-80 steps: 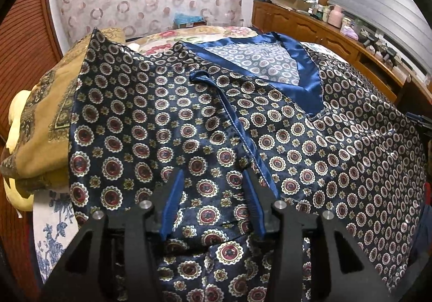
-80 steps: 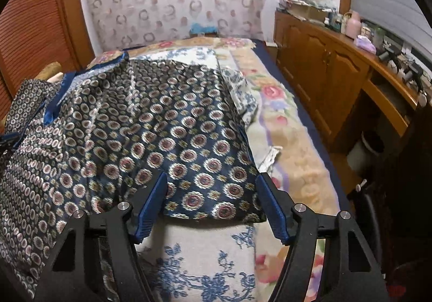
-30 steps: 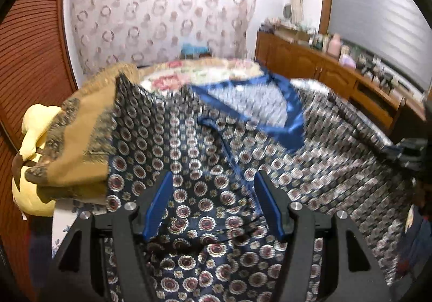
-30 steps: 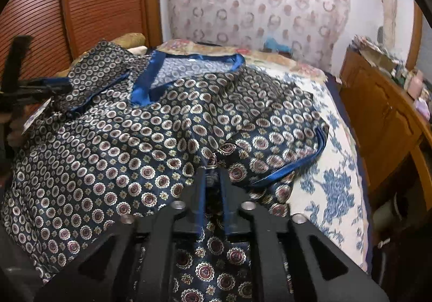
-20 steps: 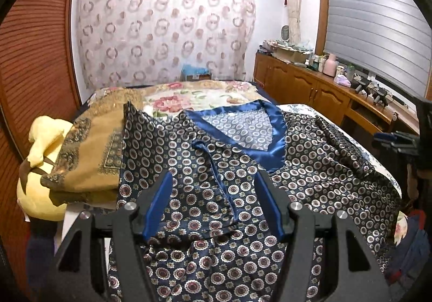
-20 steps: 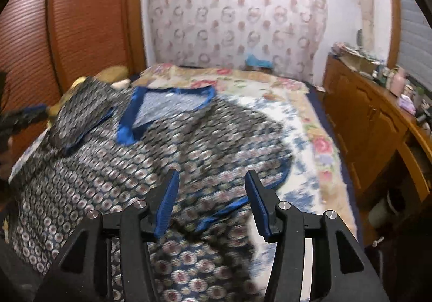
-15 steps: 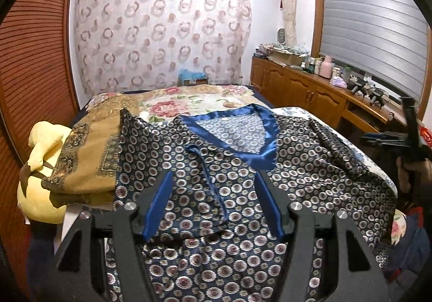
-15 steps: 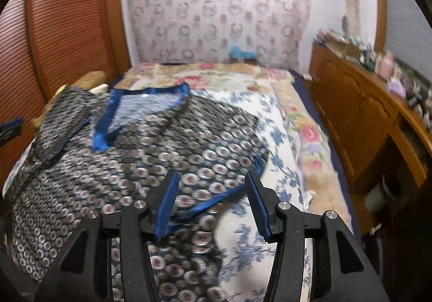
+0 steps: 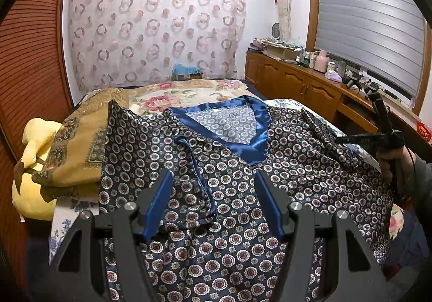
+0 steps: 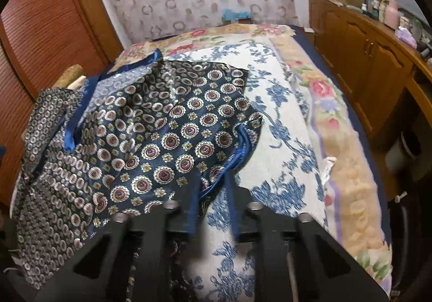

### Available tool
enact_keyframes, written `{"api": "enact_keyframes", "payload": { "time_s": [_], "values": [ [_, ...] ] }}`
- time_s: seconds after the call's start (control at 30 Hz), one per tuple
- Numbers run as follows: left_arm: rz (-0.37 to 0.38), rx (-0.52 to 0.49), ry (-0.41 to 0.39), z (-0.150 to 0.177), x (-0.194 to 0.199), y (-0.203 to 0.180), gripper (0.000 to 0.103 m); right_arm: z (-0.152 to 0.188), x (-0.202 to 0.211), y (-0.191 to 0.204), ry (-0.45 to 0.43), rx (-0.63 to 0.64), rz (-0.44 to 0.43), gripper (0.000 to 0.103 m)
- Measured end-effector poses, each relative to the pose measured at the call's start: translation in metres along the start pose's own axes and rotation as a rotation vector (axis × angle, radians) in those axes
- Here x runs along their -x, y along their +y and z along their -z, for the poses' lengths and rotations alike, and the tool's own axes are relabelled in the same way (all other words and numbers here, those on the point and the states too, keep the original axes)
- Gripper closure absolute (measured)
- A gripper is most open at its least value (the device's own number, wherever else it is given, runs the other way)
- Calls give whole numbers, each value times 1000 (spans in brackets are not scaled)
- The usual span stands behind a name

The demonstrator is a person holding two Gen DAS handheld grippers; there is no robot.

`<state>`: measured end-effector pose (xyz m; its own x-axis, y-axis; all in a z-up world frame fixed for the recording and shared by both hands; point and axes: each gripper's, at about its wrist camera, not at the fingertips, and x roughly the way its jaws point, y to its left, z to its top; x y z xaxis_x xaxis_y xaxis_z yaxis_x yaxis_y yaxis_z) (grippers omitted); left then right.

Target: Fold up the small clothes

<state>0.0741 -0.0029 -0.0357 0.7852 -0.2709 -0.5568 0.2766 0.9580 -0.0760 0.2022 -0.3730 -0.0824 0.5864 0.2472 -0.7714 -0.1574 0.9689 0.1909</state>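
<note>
A navy shirt (image 9: 297, 167) with round medallion print and a blue satin V collar (image 9: 253, 148) lies spread on the bed. My left gripper (image 9: 214, 202) hovers open above its chest, next to a loose blue tie strip (image 9: 199, 175), with nothing between its fingers. In the right wrist view the shirt (image 10: 167, 140) fills the left half, one sleeve reaching right. My right gripper (image 10: 213, 210) is blurred and its jaws are closing. The sleeve's blue hem (image 10: 237, 156) runs down between them, and a gap still shows beside it. A person's hand (image 9: 391, 164) carries that tool.
A folded mustard blanket (image 9: 78, 145) and a yellow plush toy (image 9: 32, 194) sit left of the shirt. The blue floral bedspread (image 10: 283, 118) shows to the right of the sleeve. A wooden cabinet (image 9: 297, 83) with bottles lines the right wall. Slatted wardrobe doors (image 10: 54, 18) stand on the left.
The right gripper let go of the shirt's fabric, opened, swung right toward the sleeve and now narrows around its blue hem. The left gripper drew back and up, staying open.
</note>
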Motion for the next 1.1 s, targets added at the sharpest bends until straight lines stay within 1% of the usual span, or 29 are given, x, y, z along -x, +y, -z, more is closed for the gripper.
{"api": "enact_keyframes", "payload": {
  "time_s": [0.1,0.23,0.37,0.47,0.53,0.57,0.63,0.7,0.73,0.8,0.87,0.9,0.97,1.0,1.03,1.1],
  "values": [
    [0,2,3,1,-1,0,41,-6,5,7,-27,26,-12,100],
    [1,7,3,1,-1,0,41,-15,13,27,-63,78,-35,101],
    [0,8,4,2,0,1,41,-25,12,53,-62,147,-47,101],
    [-2,12,8,3,1,3,41,-30,12,71,-61,203,-28,101],
    [-3,16,8,4,2,5,41,-31,15,73,-66,197,-23,101],
    [-2,19,8,5,2,6,41,-31,16,72,-69,192,-6,101],
    [-2,22,11,5,2,6,41,-30,15,67,-70,185,43,89],
    [-3,27,14,6,0,7,41,-30,10,55,-65,164,105,57],
    [-3,28,15,6,-1,8,41,-29,7,47,-64,147,128,54],
    [-1,29,18,7,-3,7,41,-29,-1,31,-46,112,157,53],
    [1,26,22,7,-4,6,41,-29,-11,12,-21,71,175,53],
    [1,23,24,8,-5,5,41,-29,-16,2,-6,43,170,53],
    [3,20,26,8,-6,4,41,-28,-23,-9,18,4,138,53],
    [4,19,27,8,-7,3,41,-28,-28,-12,35,-7,107,59],
    [3,18,28,8,-7,4,41,-28,-28,-11,24,4,93,60],
    [2,20,30,9,-7,4,41,-31,-30,-10,32,12,54,92]
  ]
}}
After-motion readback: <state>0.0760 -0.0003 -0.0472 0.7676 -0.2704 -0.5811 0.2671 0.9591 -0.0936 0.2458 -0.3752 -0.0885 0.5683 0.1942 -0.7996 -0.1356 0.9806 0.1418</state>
